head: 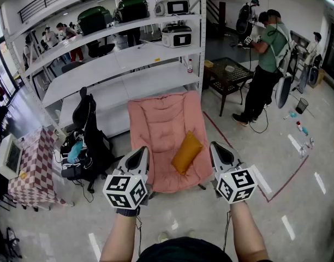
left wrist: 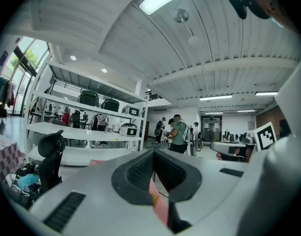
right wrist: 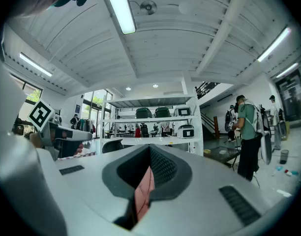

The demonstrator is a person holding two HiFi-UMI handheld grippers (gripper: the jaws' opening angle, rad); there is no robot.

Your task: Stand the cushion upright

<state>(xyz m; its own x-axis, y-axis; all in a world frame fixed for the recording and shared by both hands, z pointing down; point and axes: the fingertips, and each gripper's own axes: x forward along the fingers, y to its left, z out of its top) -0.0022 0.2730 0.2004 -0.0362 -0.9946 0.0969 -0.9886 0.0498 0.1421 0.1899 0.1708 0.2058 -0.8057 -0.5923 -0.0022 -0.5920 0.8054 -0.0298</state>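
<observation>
Orange cushion [head: 186, 152] lies slanted on pink chair [head: 156, 119]. Left hand-held gripper [head: 141, 153] and right hand-held gripper [head: 216, 147] are both fully closed, holding nothing, level, clear of the cushion.

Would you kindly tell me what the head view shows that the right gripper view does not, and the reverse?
Only the head view: the mustard cushion lying on the pink chair, and the checked table. Only the right gripper view: the ceiling strip light and the right gripper up close, jaws shut on nothing. Both: the white shelving, the person in the green shirt, and some pink chair.
</observation>
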